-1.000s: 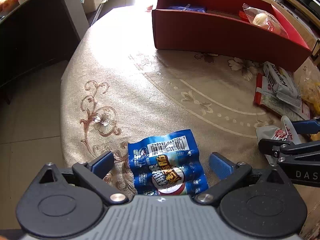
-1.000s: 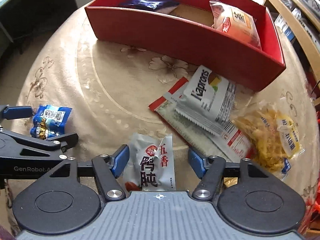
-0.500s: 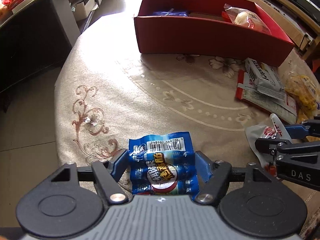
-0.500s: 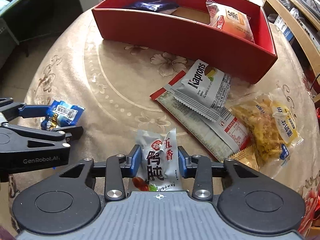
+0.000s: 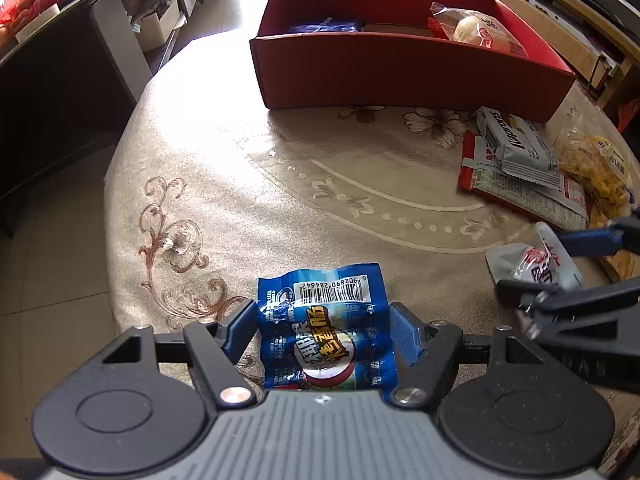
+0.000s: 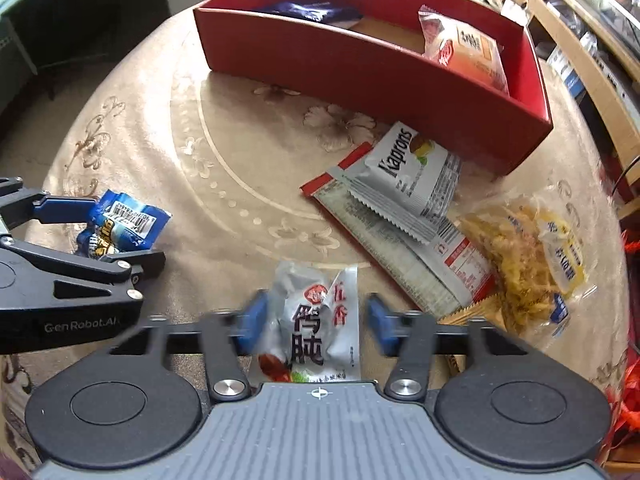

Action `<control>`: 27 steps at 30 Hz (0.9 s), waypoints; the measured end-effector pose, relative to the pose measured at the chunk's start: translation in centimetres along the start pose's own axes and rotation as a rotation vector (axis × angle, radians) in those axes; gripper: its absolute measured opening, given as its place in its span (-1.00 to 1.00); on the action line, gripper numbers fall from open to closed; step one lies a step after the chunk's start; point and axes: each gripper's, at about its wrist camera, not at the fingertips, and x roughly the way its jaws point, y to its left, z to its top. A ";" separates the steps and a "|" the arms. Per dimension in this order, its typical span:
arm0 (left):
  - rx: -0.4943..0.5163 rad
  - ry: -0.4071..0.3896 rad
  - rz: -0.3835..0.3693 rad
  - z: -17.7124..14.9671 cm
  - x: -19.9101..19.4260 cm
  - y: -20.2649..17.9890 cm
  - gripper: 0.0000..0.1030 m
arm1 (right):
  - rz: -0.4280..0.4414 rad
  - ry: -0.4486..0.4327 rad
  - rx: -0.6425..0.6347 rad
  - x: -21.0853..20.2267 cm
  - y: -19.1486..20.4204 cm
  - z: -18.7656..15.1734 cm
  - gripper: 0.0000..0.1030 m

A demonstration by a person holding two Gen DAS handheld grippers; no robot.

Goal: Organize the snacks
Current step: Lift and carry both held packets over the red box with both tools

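Observation:
My left gripper point(image 5: 324, 330) is shut on a blue sausage pack point(image 5: 326, 332), held just above the table's near edge; it also shows in the right wrist view point(image 6: 120, 230). My right gripper point(image 6: 314, 322) is shut on a silver pouch with red and black print point(image 6: 316, 320), lifted a little; the pouch also shows in the left wrist view point(image 5: 532, 264). The red box point(image 5: 400, 76) stands at the far side and holds a dark blue pack point(image 5: 326, 26) and an orange-red bun bag point(image 6: 464, 50).
On the patterned round table point(image 5: 240, 184), right of centre, a white Kaprons packet point(image 6: 412, 176) lies on a long red-edged pack point(image 6: 404, 240), with a yellow snack bag point(image 6: 528, 248) beside them. Dark furniture stands left; wooden shelves stand right.
Both grippers closed from open onto their packs and have lifted them. The views have pulled back and up, and the red box looks farther away.

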 end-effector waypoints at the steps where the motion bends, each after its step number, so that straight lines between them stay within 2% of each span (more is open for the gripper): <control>1: 0.004 -0.002 0.001 0.0 -0.1 0.0 0.29 | 0.005 0.000 -0.012 0.0 0.2 0.0 0.42; 6: 0.016 -0.011 0.014 -0.2 -0.1 0.0 0.29 | 0.002 0.016 -0.032 0.8 0.5 0.0 0.43; 11: 0.017 -0.012 0.005 -0.2 -0.1 0.2 0.29 | 0.042 0.008 -0.012 0.6 0.1 0.0 0.17; 27: 0.033 -0.035 0.006 -0.3 -0.5 -0.2 0.29 | 0.049 -0.049 0.027 -1.3 -0.5 0.0 0.13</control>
